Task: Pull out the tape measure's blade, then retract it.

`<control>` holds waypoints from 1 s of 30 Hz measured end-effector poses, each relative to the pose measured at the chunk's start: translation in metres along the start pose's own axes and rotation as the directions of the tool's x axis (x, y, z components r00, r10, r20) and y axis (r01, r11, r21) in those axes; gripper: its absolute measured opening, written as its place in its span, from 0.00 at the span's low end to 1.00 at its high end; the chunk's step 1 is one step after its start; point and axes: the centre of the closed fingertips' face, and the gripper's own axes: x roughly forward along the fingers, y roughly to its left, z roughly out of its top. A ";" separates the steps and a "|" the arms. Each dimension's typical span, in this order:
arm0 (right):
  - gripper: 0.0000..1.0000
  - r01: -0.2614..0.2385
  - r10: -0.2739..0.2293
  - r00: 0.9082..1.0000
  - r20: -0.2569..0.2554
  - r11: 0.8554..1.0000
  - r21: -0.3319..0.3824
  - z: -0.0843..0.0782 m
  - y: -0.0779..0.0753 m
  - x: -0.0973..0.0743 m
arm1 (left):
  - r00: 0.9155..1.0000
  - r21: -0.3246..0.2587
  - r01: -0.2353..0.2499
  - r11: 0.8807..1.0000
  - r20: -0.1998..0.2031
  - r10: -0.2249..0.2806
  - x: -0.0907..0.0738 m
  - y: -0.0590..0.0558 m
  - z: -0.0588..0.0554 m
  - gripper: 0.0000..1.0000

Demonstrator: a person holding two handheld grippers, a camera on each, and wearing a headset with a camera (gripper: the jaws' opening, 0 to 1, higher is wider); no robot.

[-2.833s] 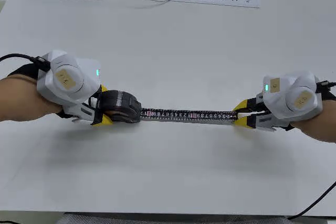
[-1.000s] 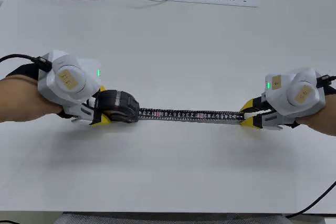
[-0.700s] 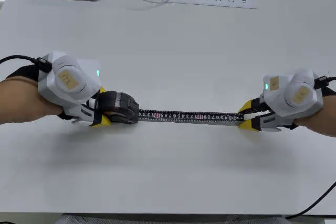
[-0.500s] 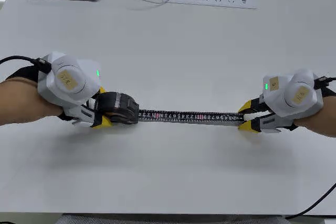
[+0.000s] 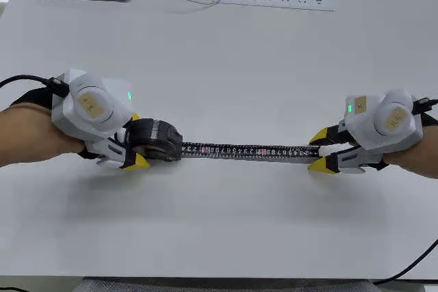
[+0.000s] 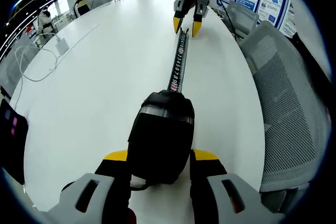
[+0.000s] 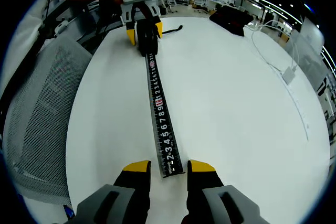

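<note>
Case: hard, chunky; left gripper clamps it.
Blade: springy (may whip back); take the tip, right gripper parted astride it.

one view from above, two facing each other along the blade
the table is looked down on from its near edge by the head view, the whole blade being taken in; the left gripper view is set close behind the tape measure case and is aimed along the blade at the right gripper; the right gripper view is aimed back along it at the left gripper
</note>
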 end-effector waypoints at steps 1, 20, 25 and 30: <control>0.24 -0.002 0.002 1.000 0.002 1.000 0.004 0.001 0.000 0.000 | 1.000 0.000 -0.002 1.000 -0.001 0.002 0.000 0.000 0.000 0.41; 0.50 0.035 -0.035 0.999 0.005 0.999 0.010 0.003 -0.002 0.002 | 0.999 -0.034 -0.030 0.999 0.023 0.031 -0.002 0.004 0.003 0.66; 0.59 0.044 -0.044 0.999 0.006 0.999 0.019 0.003 -0.003 0.003 | 0.999 -0.045 -0.030 0.999 0.027 0.031 -0.002 0.004 0.003 0.69; 0.62 0.045 -0.045 0.999 0.005 0.999 0.024 0.003 -0.003 0.003 | 0.999 -0.057 -0.036 0.998 0.035 0.038 -0.003 0.005 0.004 0.72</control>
